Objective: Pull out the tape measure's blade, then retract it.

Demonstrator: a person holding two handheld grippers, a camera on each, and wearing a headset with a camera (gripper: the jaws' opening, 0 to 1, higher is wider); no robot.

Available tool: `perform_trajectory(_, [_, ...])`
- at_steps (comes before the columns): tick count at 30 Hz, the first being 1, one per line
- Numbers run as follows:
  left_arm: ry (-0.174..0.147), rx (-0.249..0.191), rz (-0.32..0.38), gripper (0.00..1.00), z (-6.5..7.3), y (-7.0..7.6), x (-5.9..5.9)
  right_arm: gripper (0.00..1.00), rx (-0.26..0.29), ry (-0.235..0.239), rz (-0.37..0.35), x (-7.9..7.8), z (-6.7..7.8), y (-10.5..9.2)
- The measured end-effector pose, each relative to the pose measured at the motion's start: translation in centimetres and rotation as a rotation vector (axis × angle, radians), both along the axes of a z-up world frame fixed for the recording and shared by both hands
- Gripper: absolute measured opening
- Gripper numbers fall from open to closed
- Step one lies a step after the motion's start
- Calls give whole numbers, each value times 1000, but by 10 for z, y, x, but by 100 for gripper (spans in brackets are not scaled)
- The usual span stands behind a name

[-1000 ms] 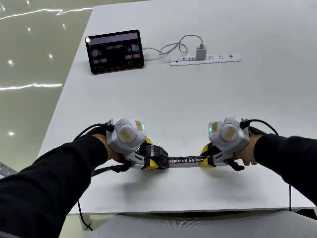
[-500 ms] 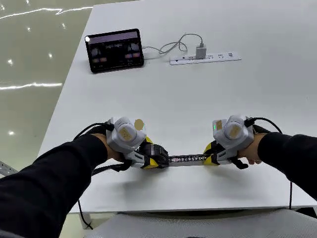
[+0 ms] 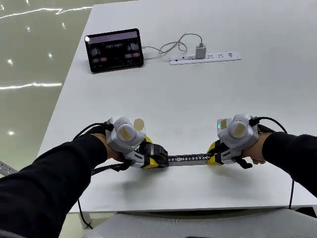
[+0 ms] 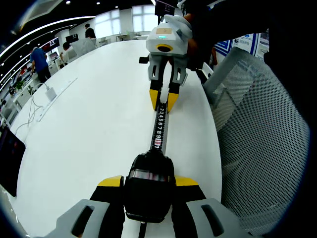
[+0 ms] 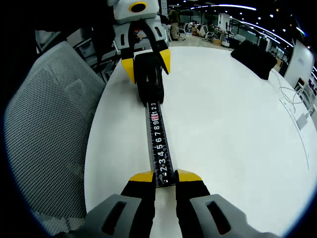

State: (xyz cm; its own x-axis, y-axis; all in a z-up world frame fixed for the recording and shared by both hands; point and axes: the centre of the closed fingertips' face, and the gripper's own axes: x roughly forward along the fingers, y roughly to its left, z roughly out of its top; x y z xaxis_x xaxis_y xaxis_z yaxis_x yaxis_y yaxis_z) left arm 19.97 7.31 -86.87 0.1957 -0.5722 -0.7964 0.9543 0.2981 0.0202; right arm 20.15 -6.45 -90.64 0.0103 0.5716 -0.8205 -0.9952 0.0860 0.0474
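Head view. Inspector: Report the worktop (image 3: 198,99) from left to right.

Technician: At the far left, a tablet (image 3: 114,50) lies with its screen lit. Near the front edge, the left hand-held gripper (image 3: 147,153) is clenched on the tape measure case (image 3: 157,155), a black and yellow body held low over the surface.

Inspector: Verify in the left gripper view.

Technician: Verified. The yellow-tipped jaws bear on opposite sides of the case. The blade (image 3: 188,158) leaves the case mouth and runs straight to the right, close along the worktop, printed numerals facing up. Contact with the surface cannot be determined.

Inspector: Condition at the blade's free end?

Technician: The right hand-held gripper (image 3: 213,153) is grasping it. In the right gripper view, the blade end sits between the two yellow jaw tips, which close on it from either side. The two hand-held grippers are apart, with the drawn blade spanning between them.

Inspector: Remaining items?

Technician: At the back right, a white power strip (image 3: 205,59) carries a charger (image 3: 200,52); its cable (image 3: 171,47) loops toward the tablet. A mesh chair (image 4: 267,139) stands just beside the worktop's front edge.
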Motion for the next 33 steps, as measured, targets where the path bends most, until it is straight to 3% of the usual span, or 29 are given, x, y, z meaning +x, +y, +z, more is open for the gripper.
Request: perform_trajectory(33, [1, -2, 2, 32, 0, 0, 0, 10, -2, -1, -20, -2, 0, -12])
